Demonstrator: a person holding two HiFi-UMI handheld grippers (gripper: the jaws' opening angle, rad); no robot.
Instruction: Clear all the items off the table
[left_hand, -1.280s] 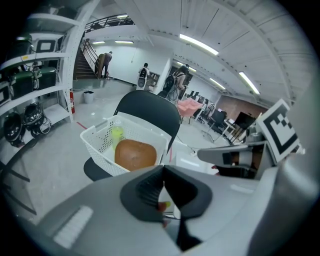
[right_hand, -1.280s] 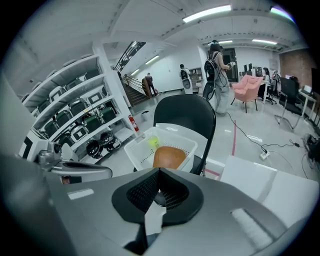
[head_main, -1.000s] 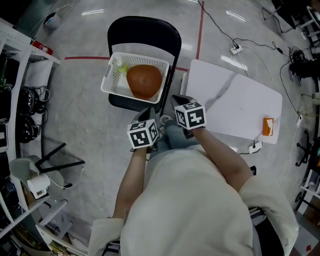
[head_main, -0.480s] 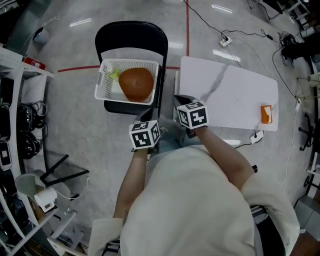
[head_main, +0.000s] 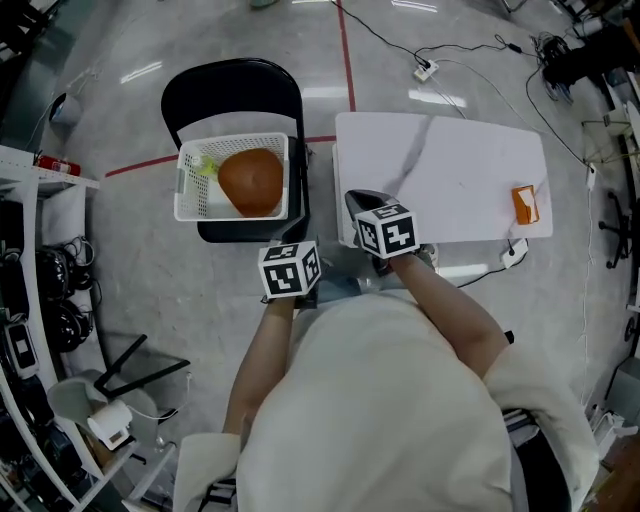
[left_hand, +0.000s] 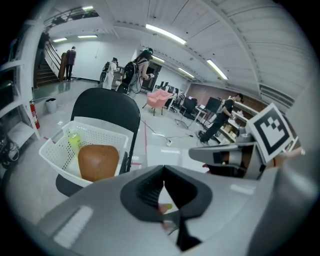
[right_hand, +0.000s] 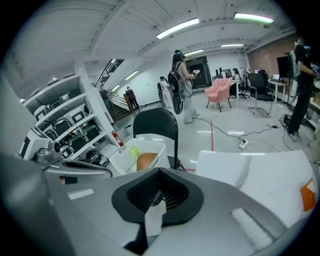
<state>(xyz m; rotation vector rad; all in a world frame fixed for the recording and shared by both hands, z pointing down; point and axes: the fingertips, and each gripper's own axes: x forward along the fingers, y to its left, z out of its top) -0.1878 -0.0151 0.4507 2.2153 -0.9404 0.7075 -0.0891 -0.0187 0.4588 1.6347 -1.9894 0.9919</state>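
Note:
A white table (head_main: 450, 170) carries one small orange item (head_main: 524, 204) at its right edge, also visible in the right gripper view as the orange item (right_hand: 308, 194). Left of the table, a white basket (head_main: 190, 205) sits on a black chair (head_main: 230, 85) and holds a brown rounded loaf (head_main: 250, 180) and a yellow-green bottle (head_main: 205, 168). My right gripper (head_main: 365, 205) hovers at the table's near left corner, shut with nothing in it. My left gripper (head_main: 298, 250) is beside the chair's near edge, its jaws together and empty. Both grippers are far from the orange item.
Shelving racks (head_main: 20, 260) with gear line the left side. Cables and a power strip (head_main: 425, 70) lie on the floor beyond the table. Red tape (head_main: 345, 60) marks the floor. Several people stand far off in the left gripper view.
The head view has swung, so chair, basket and table have slid left in the frame. Both grippers stay close to the body, still shut, the right one at the table's near left corner.

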